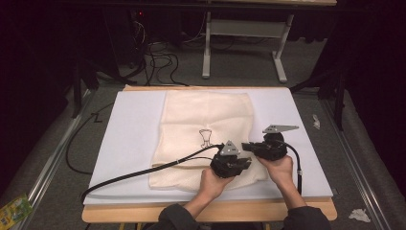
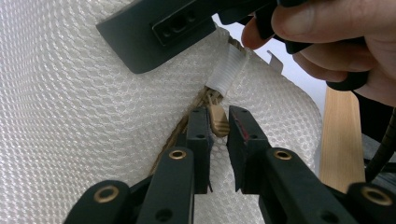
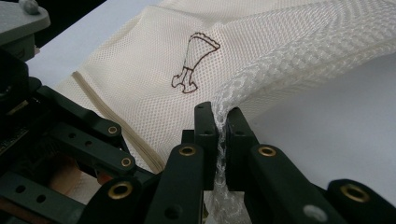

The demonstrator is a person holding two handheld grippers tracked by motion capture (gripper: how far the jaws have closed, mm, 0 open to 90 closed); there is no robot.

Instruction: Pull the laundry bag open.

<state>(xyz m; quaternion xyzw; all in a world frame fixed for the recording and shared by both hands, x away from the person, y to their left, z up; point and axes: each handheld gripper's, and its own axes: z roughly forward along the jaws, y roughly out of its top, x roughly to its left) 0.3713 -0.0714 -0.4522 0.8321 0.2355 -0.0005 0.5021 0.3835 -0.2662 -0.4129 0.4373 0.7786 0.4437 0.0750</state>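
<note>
Step in hand, as judged: working the zipper of the mesh bag (image 1: 206, 129) at its near right corner. Your left gripper (image 2: 218, 128) has its jaws around the tan zipper pull (image 2: 218, 119) with a gap on the right side, so they stand slightly apart, not yet clamped. Close them squarely on the pull before you draw, or it will likely slip out sideways.

Your right gripper (image 3: 220, 125) is pressed together on a bunched fold of the bag's mesh edge (image 3: 280, 65). Hold that as the anchor and pull against it, in line with the zipper track (image 2: 180, 128), so the fabric stays taut and the slider does not snag the netting.

The bag lies flat on the white sheet (image 1: 129, 129) covering the table (image 1: 143, 213), its near right corner lifted between the two grippers. It is cream open-weave mesh, soft and floppy, with a small dark printed figure (image 3: 194, 63) near its middle and a white ribbed tab (image 2: 226, 70) at the zipper's end.
</note>
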